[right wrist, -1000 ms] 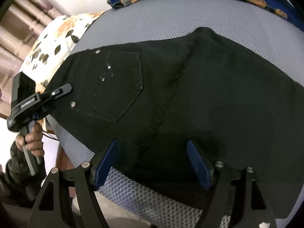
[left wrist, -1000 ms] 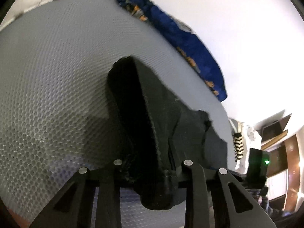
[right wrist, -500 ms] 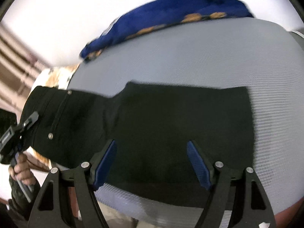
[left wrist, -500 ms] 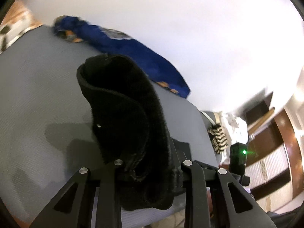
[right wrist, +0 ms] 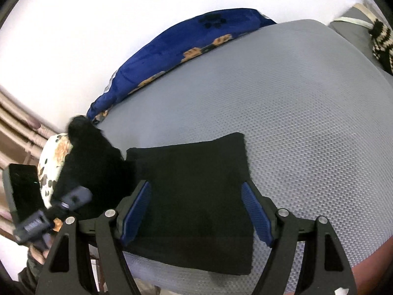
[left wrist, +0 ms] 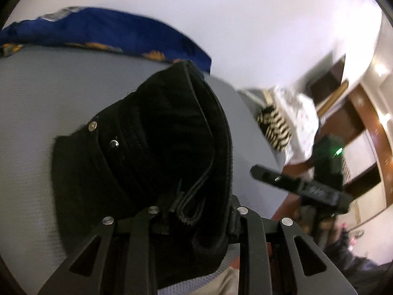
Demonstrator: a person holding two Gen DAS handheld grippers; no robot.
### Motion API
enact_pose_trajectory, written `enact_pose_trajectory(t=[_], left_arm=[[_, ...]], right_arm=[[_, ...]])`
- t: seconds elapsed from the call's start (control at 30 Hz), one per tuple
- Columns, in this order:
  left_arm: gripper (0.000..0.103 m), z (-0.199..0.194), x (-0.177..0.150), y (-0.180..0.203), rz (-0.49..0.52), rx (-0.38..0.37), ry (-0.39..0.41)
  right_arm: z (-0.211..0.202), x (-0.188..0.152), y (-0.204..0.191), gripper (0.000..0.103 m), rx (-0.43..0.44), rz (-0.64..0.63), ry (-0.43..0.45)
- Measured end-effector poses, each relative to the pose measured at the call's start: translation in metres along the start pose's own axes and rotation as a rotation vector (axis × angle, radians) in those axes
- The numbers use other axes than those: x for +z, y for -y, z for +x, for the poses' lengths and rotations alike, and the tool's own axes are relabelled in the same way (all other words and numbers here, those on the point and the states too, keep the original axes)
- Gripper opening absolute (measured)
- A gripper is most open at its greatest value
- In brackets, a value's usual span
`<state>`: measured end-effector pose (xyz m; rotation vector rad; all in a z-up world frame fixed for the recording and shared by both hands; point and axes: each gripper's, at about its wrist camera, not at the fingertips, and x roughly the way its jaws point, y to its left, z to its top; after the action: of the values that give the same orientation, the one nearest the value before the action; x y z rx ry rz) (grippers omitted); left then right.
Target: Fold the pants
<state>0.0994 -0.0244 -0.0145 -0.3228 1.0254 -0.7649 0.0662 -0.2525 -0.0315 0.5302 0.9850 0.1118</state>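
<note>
The black pants (right wrist: 196, 184) lie on the grey mesh bed surface (right wrist: 307, 127), their right part flat and rectangular. My left gripper (left wrist: 194, 211) is shut on the pants' waistband end (left wrist: 157, 147), lifted and bunched, with rivets showing. In the right wrist view that lifted end (right wrist: 93, 157) rises at the left above the left gripper (right wrist: 54, 213). My right gripper (right wrist: 196, 211) is open, its blue pads (right wrist: 136, 211) spread over the flat part of the pants, holding nothing. It also shows in the left wrist view (left wrist: 302, 189).
A blue patterned blanket (right wrist: 186, 46) lies along the far edge of the bed by the white wall. A floral pillow (right wrist: 52, 162) sits at the left. A striped black-and-white item (right wrist: 382, 41) is at the far right. Wooden furniture (left wrist: 363, 127) stands beyond the bed.
My left gripper has lifted the waistband end up and carried it over toward the right. The visible flat part of the pants has become shorter. The right gripper stayed open above the cloth.
</note>
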Motion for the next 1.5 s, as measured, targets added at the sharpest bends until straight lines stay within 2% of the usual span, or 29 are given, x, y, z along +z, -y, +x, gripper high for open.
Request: enact_pose_trajectory(t=[0.13, 0.27, 0.37, 0.43, 0.47, 0.53, 0.6, 0.67, 0.73, 0.97, 1.07, 1.13, 1.5], left_arm=[[0.026, 0.045, -0.009, 0.004, 0.011, 0.054, -0.070], [0.027, 0.071, -0.018, 0.010, 0.048, 0.128, -0.108], [0.032, 0.080, -0.022, 0.018, 0.085, 0.169, -0.120], [0.043, 0.079, -0.023, 0.026, 0.112, 0.187, -0.118], [0.047, 0.077, -0.023, 0.031, 0.130, 0.183, -0.119], [0.061, 0.067, -0.025, 0.037, 0.153, 0.155, -0.108], [0.065, 0.051, -0.026, 0.041, 0.182, 0.124, -0.089], [0.066, 0.033, -0.028, 0.042, 0.197, 0.108, -0.057], [0.067, 0.019, -0.026, 0.035, 0.171, 0.116, -0.036], [0.067, -0.023, -0.028, -0.029, 0.020, 0.235, 0.034], [0.067, -0.030, -0.033, -0.049, -0.020, 0.271, 0.045], [0.067, -0.030, -0.037, -0.057, -0.031, 0.294, 0.042], [0.067, -0.007, -0.044, -0.063, -0.034, 0.283, 0.007]], right_arm=[[0.000, 0.001, 0.010, 0.075, 0.006, 0.013, -0.011], [0.003, 0.000, 0.018, 0.075, 0.013, 0.018, -0.030], [0.008, -0.001, 0.020, 0.075, 0.018, 0.018, -0.046], [0.011, -0.001, 0.022, 0.075, 0.027, 0.020, -0.056], [0.013, -0.001, 0.023, 0.075, 0.039, 0.021, -0.065], [0.017, -0.001, 0.024, 0.075, 0.061, 0.023, -0.079], [0.023, -0.001, 0.025, 0.075, 0.095, 0.021, -0.098], [0.031, -0.001, 0.026, 0.075, 0.135, 0.024, -0.127], [0.041, -0.001, 0.025, 0.075, 0.181, 0.016, -0.158], [0.074, 0.005, 0.016, 0.074, 0.273, -0.030, -0.228], [0.087, 0.009, 0.015, 0.072, 0.274, -0.054, -0.239], [0.095, 0.011, 0.014, 0.064, 0.294, -0.064, -0.248], [0.123, 0.017, 0.000, 0.041, 0.400, -0.096, -0.234]])
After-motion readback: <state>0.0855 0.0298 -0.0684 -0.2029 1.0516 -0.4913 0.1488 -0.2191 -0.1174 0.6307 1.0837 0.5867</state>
